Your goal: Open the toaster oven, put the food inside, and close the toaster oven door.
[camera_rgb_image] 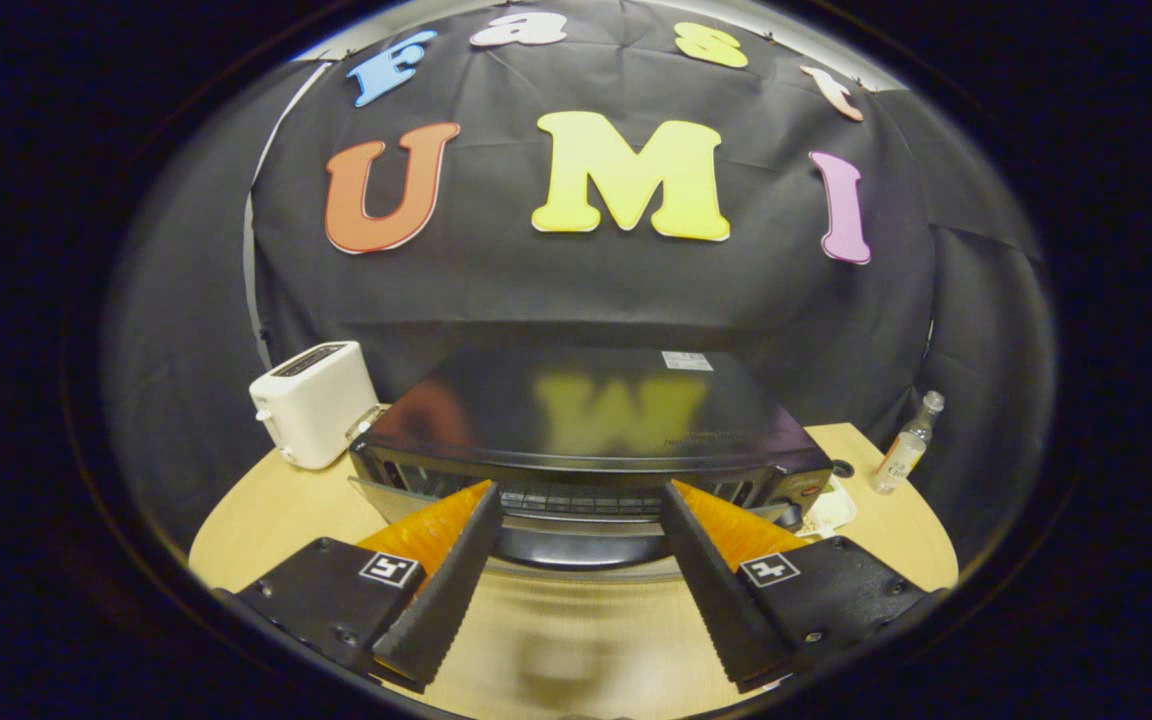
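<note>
A black toaster oven (pixel 596 410) stands on the round wooden table (pixel 266 510), seen from above and in front. Its door (pixel 576 545) appears swung down toward me, dark glass with a silvery edge nearest the fingers. My gripper (pixel 578 490) is open, its fingertips just in front of the oven's vented front, one on each side of the door's middle. Nothing is pressed between them. A pale plate (pixel 828 510) with light-coloured food lies by the oven's right front corner, partly hidden behind the right finger.
A white pop-up toaster (pixel 314 402) stands left of the oven near the table's back edge. A small clear bottle (pixel 906 445) stands at the table's right rim. Black cloth walls the booth behind. Bare tabletop lies under the fingers.
</note>
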Motion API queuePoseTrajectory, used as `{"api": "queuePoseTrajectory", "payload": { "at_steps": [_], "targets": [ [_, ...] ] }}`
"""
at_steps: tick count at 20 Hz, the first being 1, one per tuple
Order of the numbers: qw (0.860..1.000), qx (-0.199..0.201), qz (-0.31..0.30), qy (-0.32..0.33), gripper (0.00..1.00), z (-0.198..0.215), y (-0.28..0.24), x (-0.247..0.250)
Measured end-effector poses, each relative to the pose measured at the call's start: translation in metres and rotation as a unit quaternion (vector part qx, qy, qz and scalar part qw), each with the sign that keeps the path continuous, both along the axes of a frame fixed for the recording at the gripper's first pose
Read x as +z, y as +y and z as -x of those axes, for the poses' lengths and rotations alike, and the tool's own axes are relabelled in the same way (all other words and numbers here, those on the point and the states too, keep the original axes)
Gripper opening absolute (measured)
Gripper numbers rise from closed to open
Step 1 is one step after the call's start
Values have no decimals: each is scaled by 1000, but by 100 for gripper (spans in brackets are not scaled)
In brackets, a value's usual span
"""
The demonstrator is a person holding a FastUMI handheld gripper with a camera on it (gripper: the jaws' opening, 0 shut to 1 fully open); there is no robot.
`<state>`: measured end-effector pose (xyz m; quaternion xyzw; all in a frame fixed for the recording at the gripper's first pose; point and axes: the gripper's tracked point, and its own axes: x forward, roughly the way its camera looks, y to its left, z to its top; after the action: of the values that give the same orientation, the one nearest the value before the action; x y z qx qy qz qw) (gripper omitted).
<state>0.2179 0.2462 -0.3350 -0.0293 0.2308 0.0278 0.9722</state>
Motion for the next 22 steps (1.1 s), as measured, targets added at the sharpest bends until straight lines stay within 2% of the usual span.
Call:
{"api": "queuePoseTrajectory", "payload": {
  "at_steps": [11, 17, 22],
  "targets": [
    [997, 18, 8, 71, 100, 81, -6, -47],
    [992, 19, 10, 120, 100, 111, -8, -89],
    [984, 13, -17, 177, 100, 124, -11, -128]
  ]
}}
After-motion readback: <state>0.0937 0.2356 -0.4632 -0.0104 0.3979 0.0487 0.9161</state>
